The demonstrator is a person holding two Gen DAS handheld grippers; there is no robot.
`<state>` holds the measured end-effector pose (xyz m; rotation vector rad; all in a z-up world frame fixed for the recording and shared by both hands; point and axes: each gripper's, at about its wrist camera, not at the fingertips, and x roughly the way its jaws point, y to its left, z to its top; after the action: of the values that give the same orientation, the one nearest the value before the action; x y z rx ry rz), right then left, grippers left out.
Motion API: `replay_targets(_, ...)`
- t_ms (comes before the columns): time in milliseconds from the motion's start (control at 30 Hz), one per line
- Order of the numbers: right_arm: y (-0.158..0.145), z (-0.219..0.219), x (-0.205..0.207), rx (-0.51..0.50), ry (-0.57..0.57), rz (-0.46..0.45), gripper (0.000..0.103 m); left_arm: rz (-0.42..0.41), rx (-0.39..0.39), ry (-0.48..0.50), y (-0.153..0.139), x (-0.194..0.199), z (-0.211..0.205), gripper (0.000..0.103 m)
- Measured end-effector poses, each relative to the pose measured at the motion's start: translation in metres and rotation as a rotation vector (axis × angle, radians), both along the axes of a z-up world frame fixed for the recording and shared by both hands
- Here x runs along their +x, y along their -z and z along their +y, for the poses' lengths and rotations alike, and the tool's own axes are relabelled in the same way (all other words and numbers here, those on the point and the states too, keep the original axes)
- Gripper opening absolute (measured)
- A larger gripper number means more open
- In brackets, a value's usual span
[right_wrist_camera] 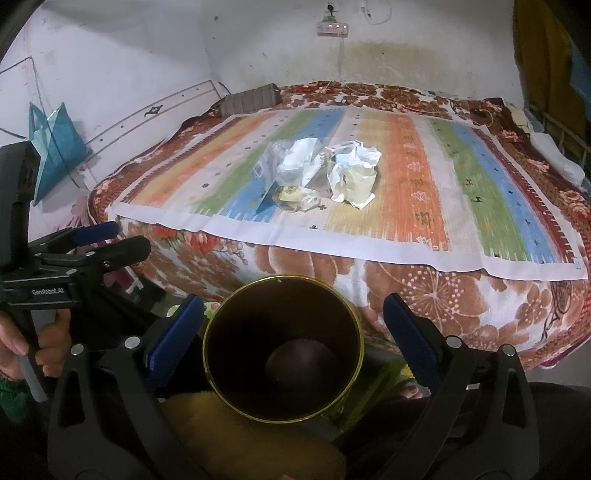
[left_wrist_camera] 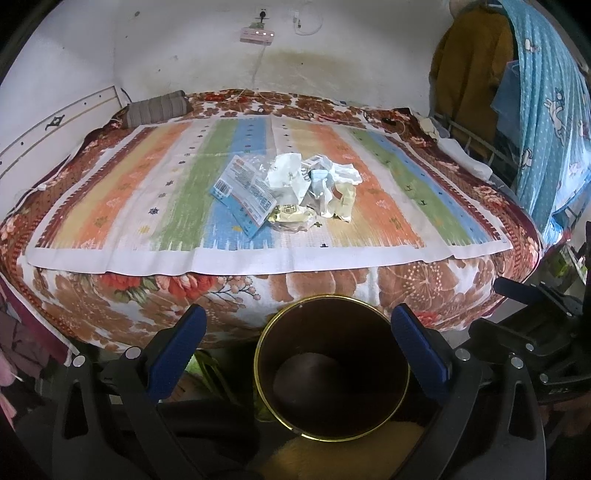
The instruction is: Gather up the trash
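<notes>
A pile of trash (left_wrist_camera: 291, 192) lay in the middle of the bed (left_wrist_camera: 110, 206), on the striped cloth. Both tongs, left (left_wrist_camera: 295, 336) and right (right_wrist_camera: 291, 325), were wide open and held nothing, above the empty bin (left_wrist_camera: 332, 369). The wrappers looked light and crinkly; pinching a crumpled edge would work best.

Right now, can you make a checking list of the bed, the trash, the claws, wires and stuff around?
Surface: striped mat on floral blanket.
Job's things: trash pile mid-mat; dark bin below, looks empty.
Clutter: striped pillow at far edge.
Grippers: left claw and right claw open, holding nothing.
Cables: power strip with white cord on wall.
Surroundings: hanging blue cloth; teal bag.
</notes>
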<state>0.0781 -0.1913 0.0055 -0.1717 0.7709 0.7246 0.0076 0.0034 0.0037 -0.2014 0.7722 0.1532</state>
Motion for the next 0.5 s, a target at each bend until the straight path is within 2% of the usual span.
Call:
replay_targets(133, -0.0004, 0.0000, 0.0005, 0.000, 0.000, -0.001, 0.093, 0.000, -0.005, 0.003, 0.0002, -0.0001, 0.0004, 0.097)
replay_targets(400, 0.0000, 0.0000, 0.0014, 0.004, 0.000, 0.004, 0.093, 0.008, -0.071, -0.001, 0.0009, 0.0019, 0.0049, 0.097)
replay_targets(500, -0.0003, 0.0009, 0.0026, 0.008, -0.003, 0.008, 0.093, 0.012, -0.059, -0.002, 0.0013, 0.0050, 0.0036, 0.097)
